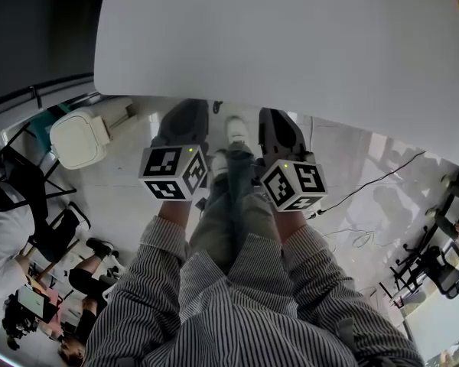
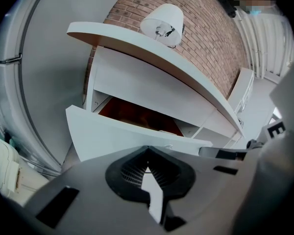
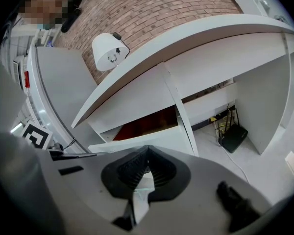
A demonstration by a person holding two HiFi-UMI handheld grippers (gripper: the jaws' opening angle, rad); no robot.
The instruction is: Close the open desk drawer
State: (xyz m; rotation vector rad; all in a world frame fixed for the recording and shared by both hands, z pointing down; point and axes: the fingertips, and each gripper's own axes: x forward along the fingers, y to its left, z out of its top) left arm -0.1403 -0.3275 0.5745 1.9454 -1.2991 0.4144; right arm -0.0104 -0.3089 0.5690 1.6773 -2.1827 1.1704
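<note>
Striped sleeves (image 1: 214, 312) lead to left gripper (image 1: 185, 117) and right gripper (image 1: 281, 125) at the desk (image 1: 291, 37) edge. Left gripper view: jaws together, empty; drawer (image 2: 117, 136) front just ahead, pulled out. Right gripper view: jaws likewise together. Press both squarely on the front, evenly, to avoid skewing.

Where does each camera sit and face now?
Head view: on the head, steeply down at the desk top; sleeves, legs, marker cubes show.
Left gripper view: on the left gripper, jaws together, facing the open drawer.
Right gripper view: on the right gripper, jaws together, same drawer.
Both gripper views share drawer and lamp.
</note>
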